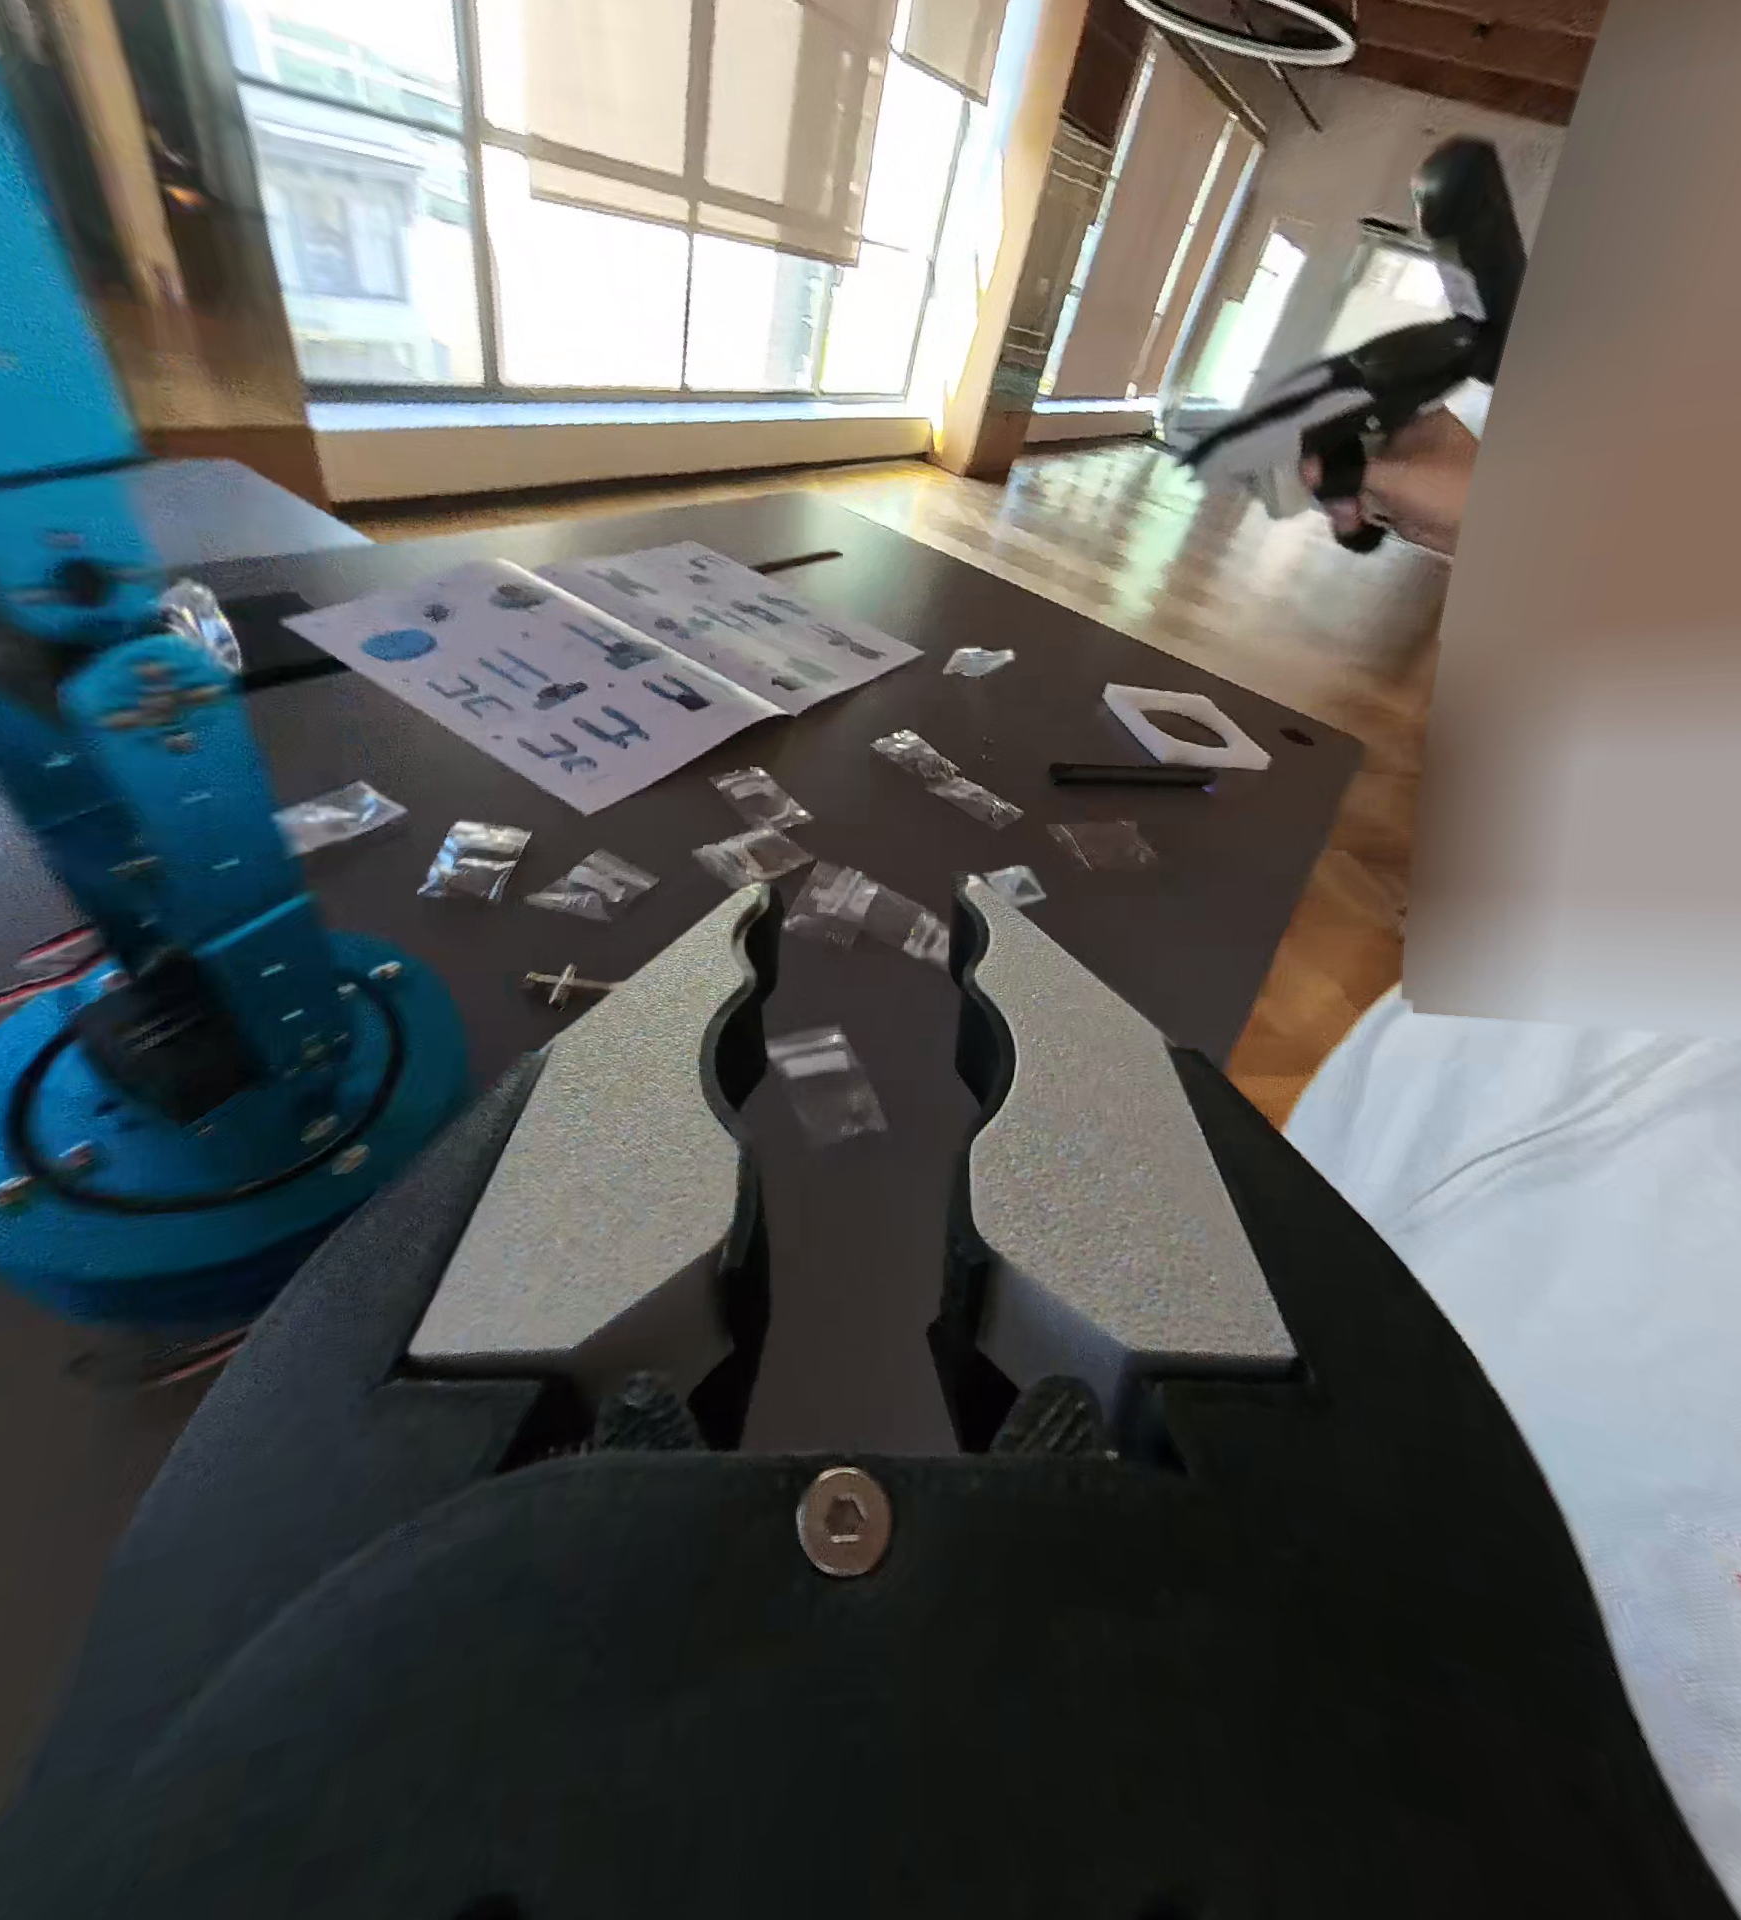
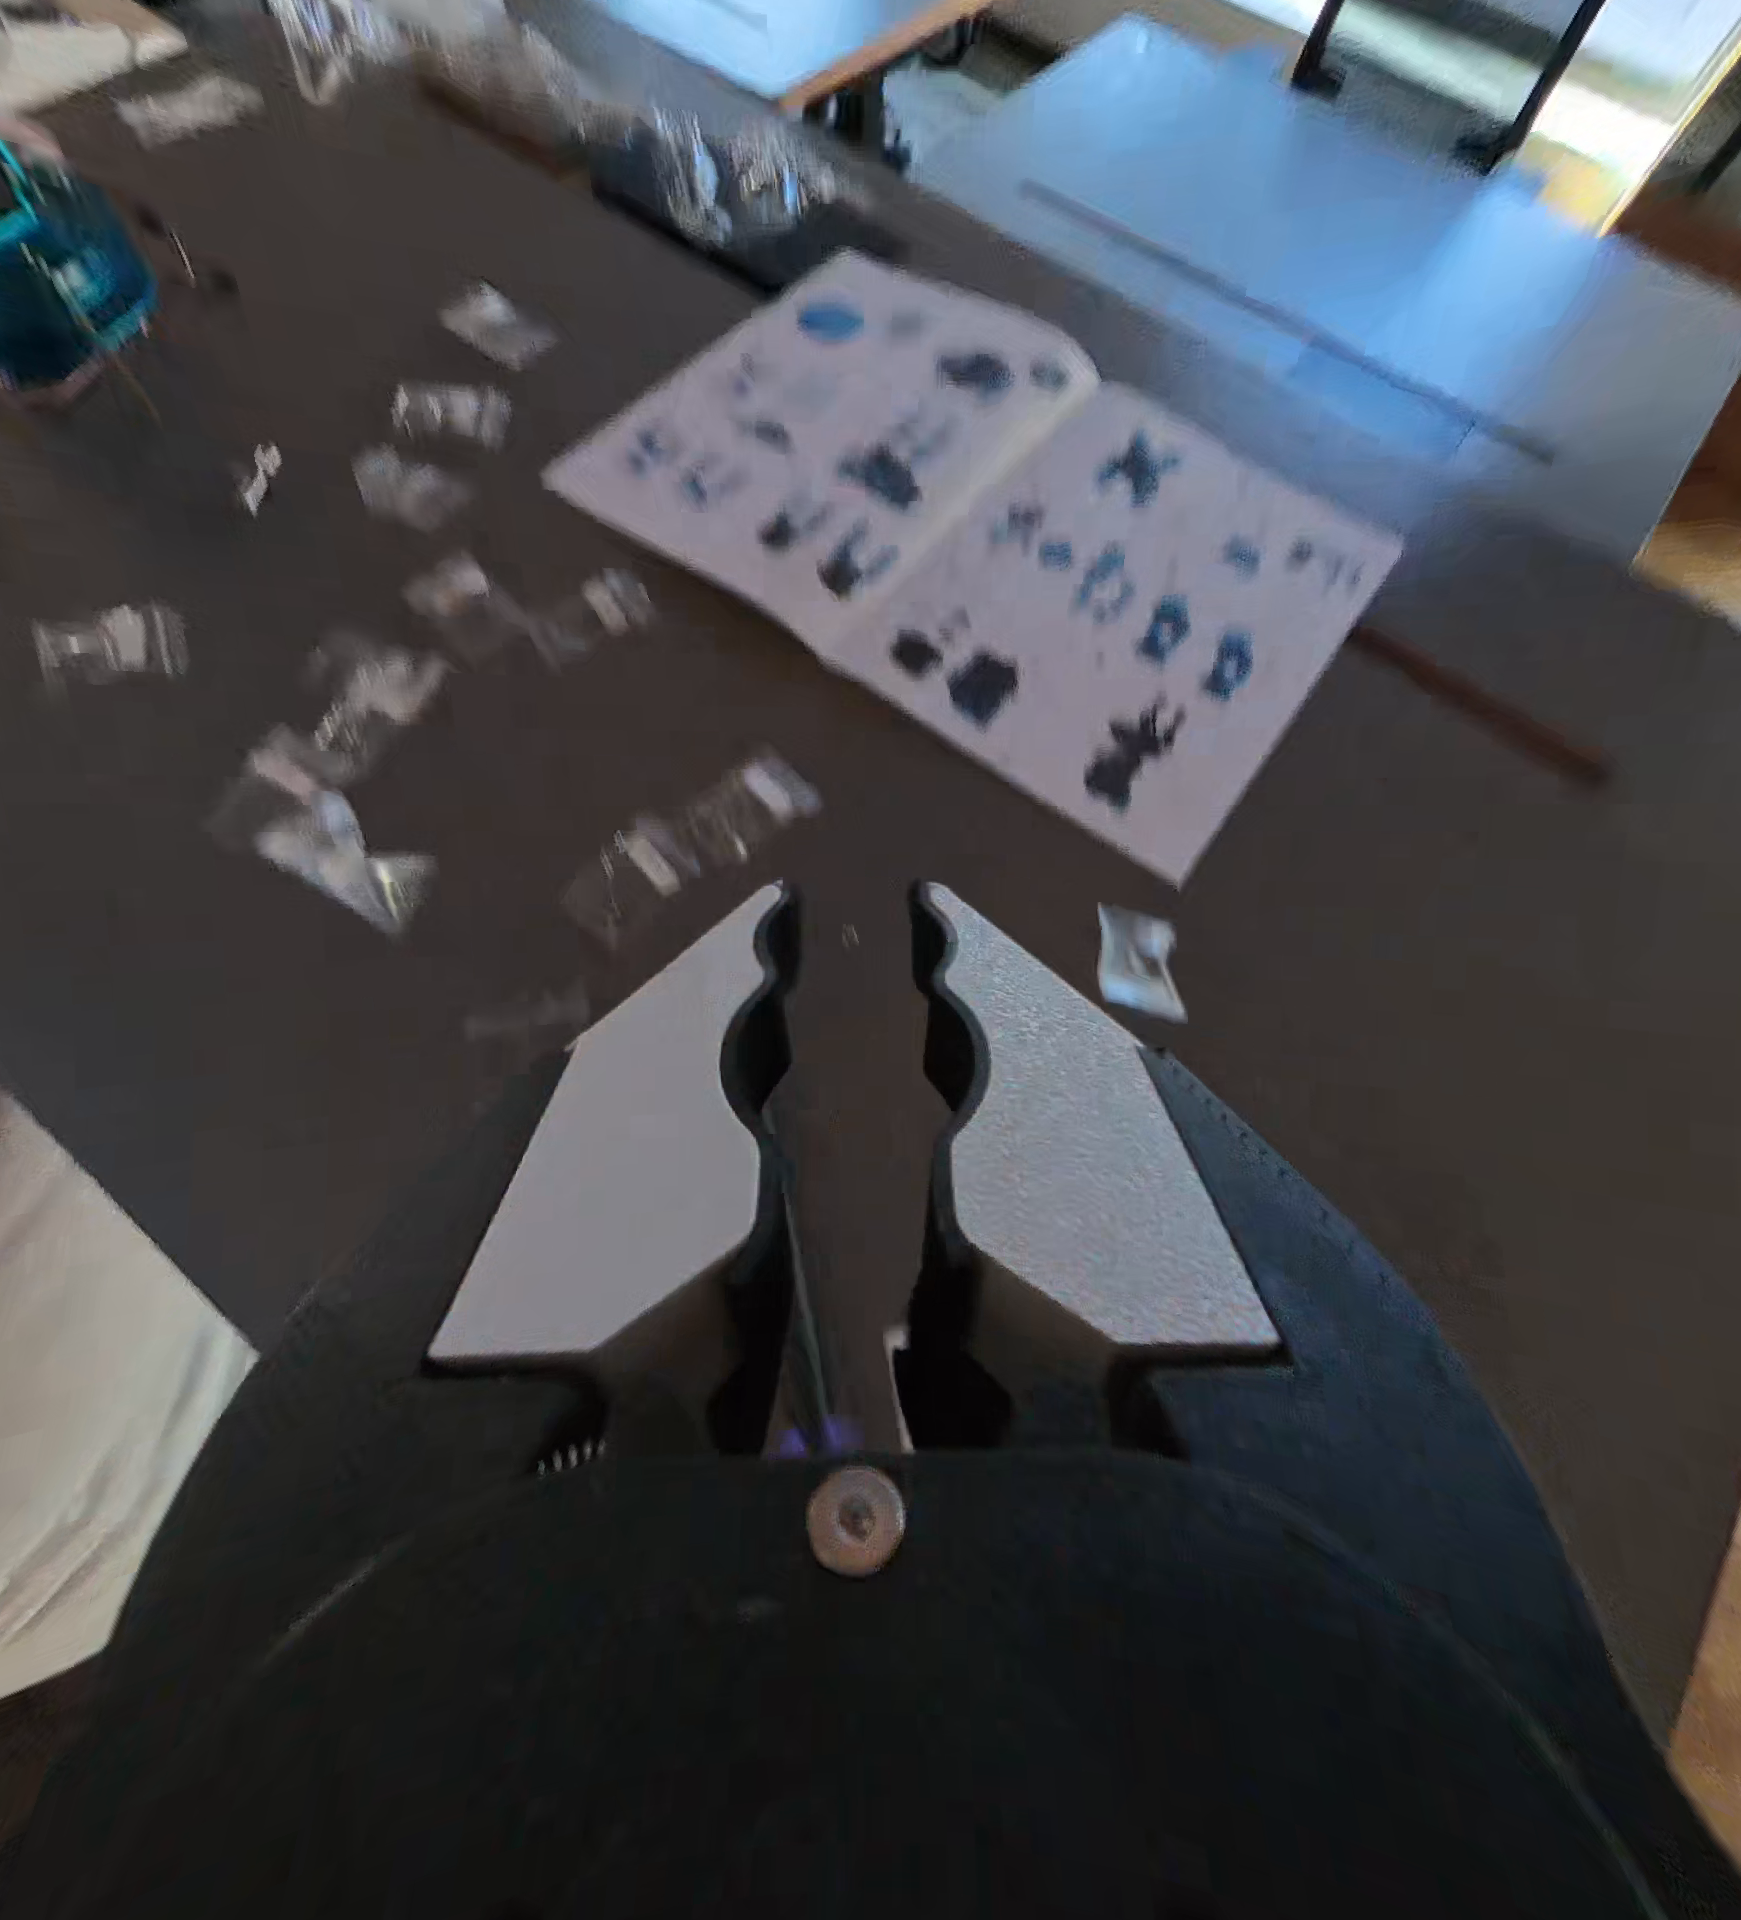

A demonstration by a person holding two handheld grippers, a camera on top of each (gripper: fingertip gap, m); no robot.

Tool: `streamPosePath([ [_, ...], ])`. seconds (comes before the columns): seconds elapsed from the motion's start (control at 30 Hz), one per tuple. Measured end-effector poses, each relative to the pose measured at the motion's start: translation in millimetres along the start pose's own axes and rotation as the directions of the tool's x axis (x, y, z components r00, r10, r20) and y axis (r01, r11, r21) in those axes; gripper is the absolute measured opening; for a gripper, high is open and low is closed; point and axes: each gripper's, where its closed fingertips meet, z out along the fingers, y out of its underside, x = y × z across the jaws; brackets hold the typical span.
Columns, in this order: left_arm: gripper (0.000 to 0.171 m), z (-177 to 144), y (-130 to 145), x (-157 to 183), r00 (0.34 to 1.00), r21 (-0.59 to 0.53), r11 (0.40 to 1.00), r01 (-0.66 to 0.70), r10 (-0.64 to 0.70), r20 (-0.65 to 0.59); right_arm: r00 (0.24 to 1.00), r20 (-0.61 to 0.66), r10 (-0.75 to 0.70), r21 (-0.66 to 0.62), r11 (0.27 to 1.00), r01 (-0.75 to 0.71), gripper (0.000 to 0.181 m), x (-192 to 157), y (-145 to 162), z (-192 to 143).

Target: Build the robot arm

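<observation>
Spreading across both views is a dark desk point(image 1: 1209, 914), with its right edge dropping to a wooden floor point(image 1: 1261, 582) and another, paler table beyond its far side in the right wrist view.

A blue toy robot arm point(image 1: 191, 1101) on a round base stands at the desk's left end, just beside the left gripper point(image 1: 864, 914). An open booklet point(image 1: 596, 665) lies flat near the far side, well apart from both grippers.

The left gripper hangs low over the desk with its fingers spread and nothing between them. Through the gap a small clear bag point(image 1: 824, 1081) shows lying on the desk, and more clear bags point(image 1: 476, 860) are scattered ahead between the gripper and the booklet.

The right gripper point(image 2: 850, 914) points at the booklet's near corner with its fingers apart, though by a narrower gap. A thin black rod with a purple end point(image 2: 804, 1278) shows between them near their roots; I cannot tell whether it touches the fingers or lies on the desk below. The left wrist view shows this gripper raised well above the desk's right end.

A white square frame with a round hole point(image 1: 1183, 724) sits near the right edge, and a small metal part point(image 1: 559, 985) lies between the robot arm's base and the left fingers.

Bare desk lies to the right of the bags and along the near edge.
</observation>
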Motion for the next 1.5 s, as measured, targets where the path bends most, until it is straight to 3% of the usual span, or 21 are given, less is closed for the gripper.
streamPosePath([
  [0.07, 0.033, 44.3, 6.1, 23.6, 0.997, 0.033, 0.999, 0.036, -0.038, 0.069, 0.997, 0.082, -0.008, -0.051, 0.999, 0.012, 0.02, 23.1, 52.7, -4.9],
  [0.17, 0.034, 112.7, 0.8, 77.4, 0.988, 0.153, 0.978, 0.144, -0.151, 0.034, 0.978, 0.196, -0.073, -0.107, 0.99, 0.095, 0.017, 38.4, 105.7, 5.3],
  [0.23, 0.032, 153.9, -7.6, 109.9, 0.97, 0.195, 0.95, 0.242, -0.239, -0.04, 0.949, 0.28, -0.142, -0.028, 0.987, 0.156, 0.017, 29.5, 104.3, 24.5],
  [0.33, 0.031, 195.5, -20.1, 159.4, 0.942, 0.148, 0.934, 0.325, -0.306, -0.137, 0.875, 0.419, -0.245, 0.073, 0.969, 0.236, 0.018, -0.8, 90.9, 64.4],
  [0.43, 0.028, 210.8, -31.3, 191.1, 0.968, 0.179, 0.952, 0.249, -0.242, -0.064, 0.809, 0.468, -0.356, 0.08, 0.929, 0.362, 0.019, -8.4, 93.2, 113.0],
  [0.53, 0.029, 218.8, -25.8, 212.9, 0.975, 0.181, 0.96, 0.215, -0.221, 0.012, 0.77, 0.524, -0.365, 0.044, 0.914, 0.403, 0.021, -5.5, 101.8, 144.0],
  [0.77, 0.045, 225.5, 23.4, 233.4, 0.911, 0.147, 0.905, 0.4, -0.41, 0.049, 0.702, 0.612, -0.363, -0.016, 0.882, 0.471, 0.022, -7.7, 115.0, 165.9],
  [0.97, 0.069, 239.5, 34.5, 248.4, 0.87, 0.134, 0.864, 0.485, -0.492, 0.024, 0.671, 0.639, -0.375, -0.006, 0.871, 0.492, 0.019, -12.9, 118.4, 170.9],
  [1.1, 0.087, 234.1, 44.1, 227.8, 0.854, 0.163, 0.859, 0.485, -0.505, 0.126, 0.671, 0.654, -0.35, -0.017, 0.879, 0.476, 0.008, -12.9, 117.6, 173.2],
  [1.2, 0.086, 196.8, 45.4, 181.0, 0.821, 0.263, 0.879, 0.398, -0.469, 0.325, 0.665, 0.658, -0.353, -0.008, 0.88, 0.475, 0.007, -13.3, 117.6, 173.0],
  [1.27, 0.078, 153.5, 42.6, 136.1, 0.759, 0.28, 0.923, 0.266, -0.379, 0.53, 0.666, 0.645, -0.375, -0.006, 0.869, 0.495, 0.007, -12.5, 118.1, 171.9],
  [1.37, 0.068, 78.4, 21.8, 63.0, 0.575, 0.167, 0.986, 0.018, -0.147, 0.805, 0.678, 0.613, -0.406, 0.007, 0.861, 0.509, 0.007, -12.9, 115.0, 165.9],
  [1.43, 0.068, 42.5, -1.2, 16.5, 0.491, 0.115, 0.99, -0.077, -0.063, 0.869, 0.701, 0.586, -0.407, 0.017, 0.871, 0.491, 0.007, -14.1, 107.0, 158.4],
  [1.5, 0.069, 21.6, -26.5, -28.3, 0.491, 0.131, 0.986, -0.105, -0.063, 0.869, 0.732, 0.548, -0.404, 0.034, 0.886, 0.463, 0.007, -15.0, 96.0, 149.4],
])
